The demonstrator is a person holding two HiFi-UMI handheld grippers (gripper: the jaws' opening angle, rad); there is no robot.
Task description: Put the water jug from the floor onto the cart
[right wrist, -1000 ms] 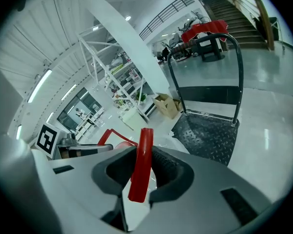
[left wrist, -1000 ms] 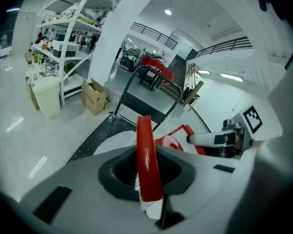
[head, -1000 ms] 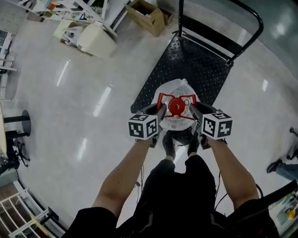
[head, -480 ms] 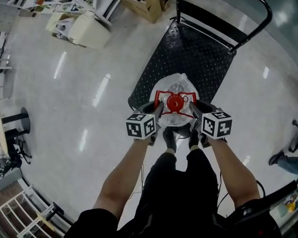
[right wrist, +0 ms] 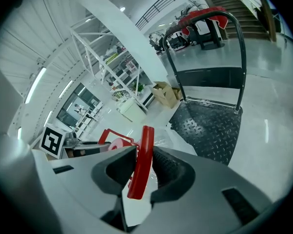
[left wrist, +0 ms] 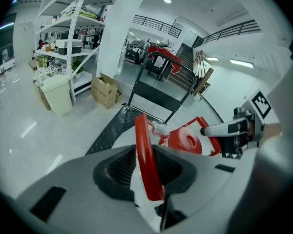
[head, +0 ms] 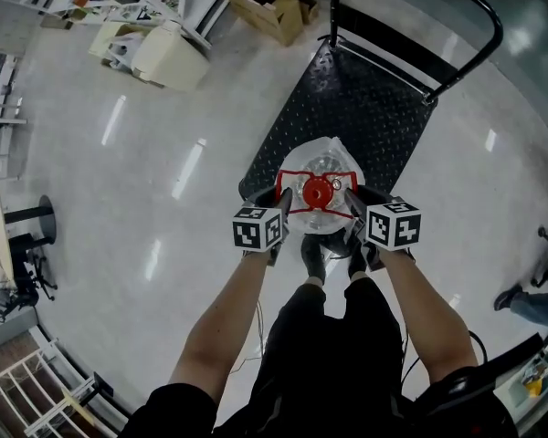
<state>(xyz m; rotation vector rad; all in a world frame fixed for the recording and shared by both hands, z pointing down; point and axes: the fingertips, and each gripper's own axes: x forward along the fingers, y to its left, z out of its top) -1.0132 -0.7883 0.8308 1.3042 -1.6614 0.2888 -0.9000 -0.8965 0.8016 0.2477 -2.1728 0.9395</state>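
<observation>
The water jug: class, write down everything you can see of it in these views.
The water jug is a clear plastic bottle, upright, seen from above, with a round red cap and a red plastic carrying frame at its neck. The left gripper and right gripper each clamp a side bar of that frame; the left jaws have just been opening slightly, bar between them. It is over the near end of the black cart; whether it rests on the deck cannot be told.

Readable text: I can read none in any view.
Marker cubes (head: 258, 229): I see only black-and-white square patterns, no letters or numbers.
Water jug (head: 327, 164): I make out no label on it.
Cardboard boxes (head: 263, 7): too small for me to read anything.
</observation>
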